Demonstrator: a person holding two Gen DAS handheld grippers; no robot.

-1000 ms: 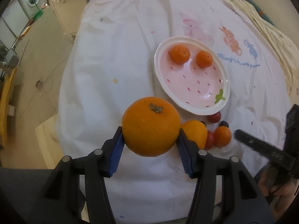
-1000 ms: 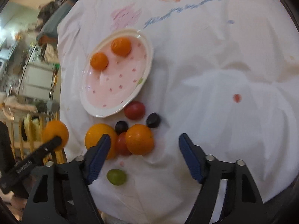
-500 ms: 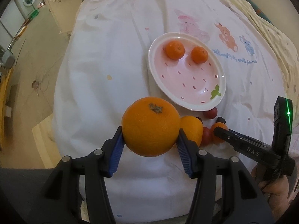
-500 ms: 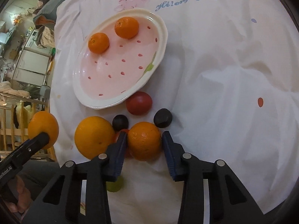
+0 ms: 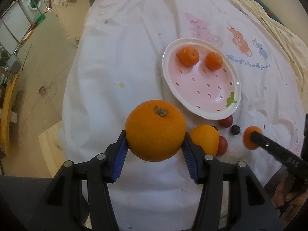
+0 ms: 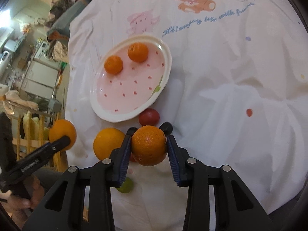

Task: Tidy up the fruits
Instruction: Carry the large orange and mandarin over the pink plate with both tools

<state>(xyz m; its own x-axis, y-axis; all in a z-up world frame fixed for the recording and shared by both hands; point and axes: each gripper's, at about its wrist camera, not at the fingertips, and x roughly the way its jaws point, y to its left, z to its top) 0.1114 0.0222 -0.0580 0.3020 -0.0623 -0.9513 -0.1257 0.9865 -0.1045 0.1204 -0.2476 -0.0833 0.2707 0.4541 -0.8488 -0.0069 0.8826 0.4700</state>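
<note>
My left gripper (image 5: 155, 146) is shut on a large orange (image 5: 155, 130), held above the near left of the table. My right gripper (image 6: 149, 147) is shut on a smaller orange (image 6: 149, 145), lifted just above the fruit pile; it also shows in the left wrist view (image 5: 251, 136). The pink oval plate (image 5: 233, 80) holds two small mandarins (image 5: 189, 56) (image 5: 213, 60); it also shows in the right wrist view (image 6: 96, 104). On the cloth near the plate lie another orange (image 6: 107, 142), a red fruit (image 6: 149, 116), dark grapes (image 6: 166, 127) and a green grape (image 6: 126, 186).
The table wears a white cloth with cartoon animals (image 6: 192, 1) and blue writing. Its left edge (image 5: 71, 88) drops to the floor, with a washing machine (image 5: 32, 2) far back. A wooden rail (image 6: 28, 140) stands left of the table.
My right gripper closed on the small orange and lifted it slightly off the pile. My left gripper kept hold of the large orange and moved little.
</note>
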